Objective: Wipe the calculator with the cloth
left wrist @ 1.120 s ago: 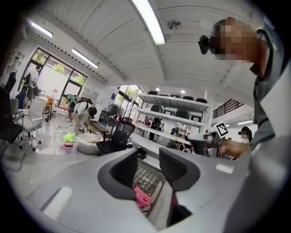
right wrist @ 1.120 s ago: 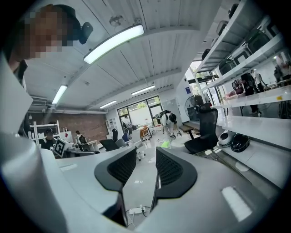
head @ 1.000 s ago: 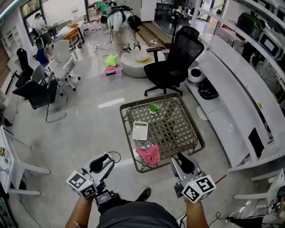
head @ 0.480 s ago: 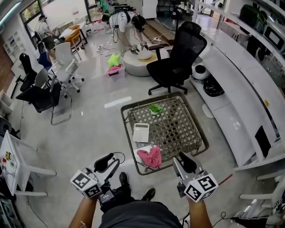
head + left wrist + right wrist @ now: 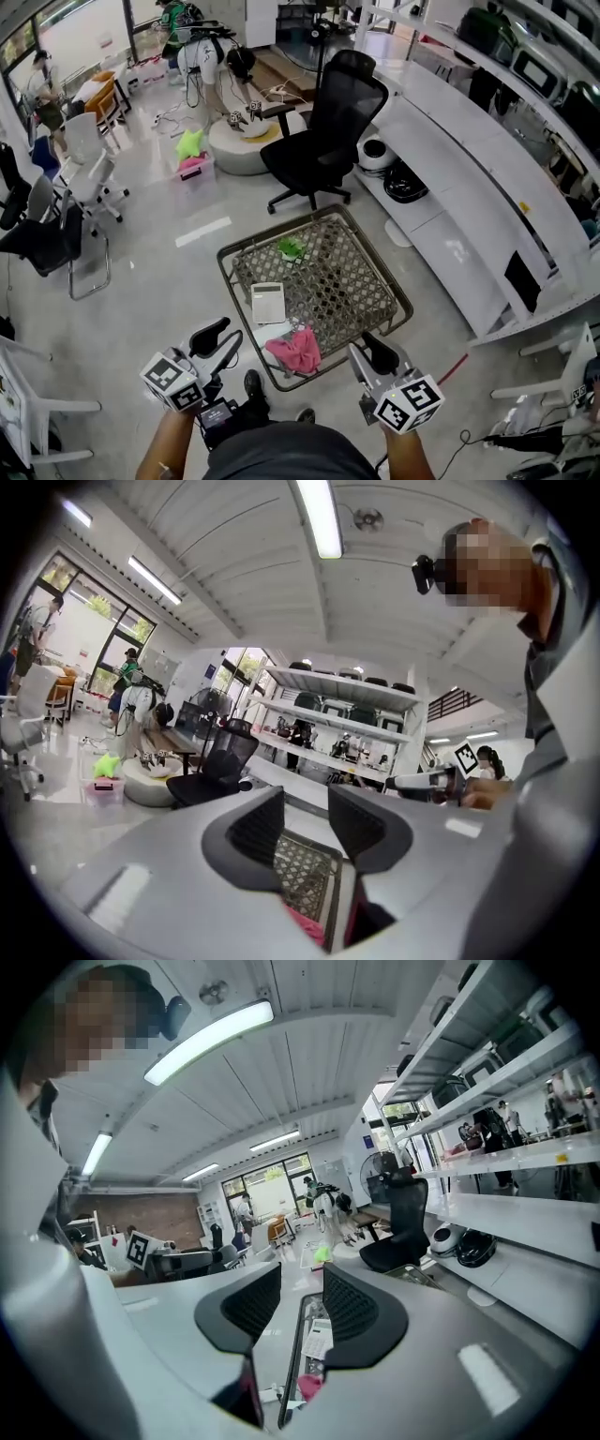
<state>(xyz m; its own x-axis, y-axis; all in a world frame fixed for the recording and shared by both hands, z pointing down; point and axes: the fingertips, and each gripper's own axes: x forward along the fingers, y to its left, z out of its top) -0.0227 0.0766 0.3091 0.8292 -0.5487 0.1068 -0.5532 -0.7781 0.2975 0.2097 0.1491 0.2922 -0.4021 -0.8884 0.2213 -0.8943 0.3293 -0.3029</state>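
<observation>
A white calculator (image 5: pixel 268 302) lies on the wicker top of a low metal-framed table (image 5: pixel 349 281). A crumpled pink cloth (image 5: pixel 294 349) sits at the table's near corner, just in front of the calculator. My left gripper (image 5: pixel 217 339) hangs to the left of the cloth, off the table, with its jaws apart and empty (image 5: pixel 305 803). My right gripper (image 5: pixel 375 354) is to the right of the cloth, also parted with nothing in it (image 5: pixel 302 1288). Between its jaws I see the calculator (image 5: pixel 319 1340) and a bit of the cloth (image 5: pixel 309 1387).
A small green object (image 5: pixel 290 247) lies at the table's far side. A black office chair (image 5: pixel 323 131) stands beyond the table, and a long white counter (image 5: pixel 450 216) runs along the right. More chairs (image 5: pixel 56 234) stand at far left. My shoe (image 5: pixel 253 384) is beside the table corner.
The person has stepped nearer the table. The cloth and calculator now sit lower and further left in the head view, with the cloth lying between both grippers. Nothing was grasped.
</observation>
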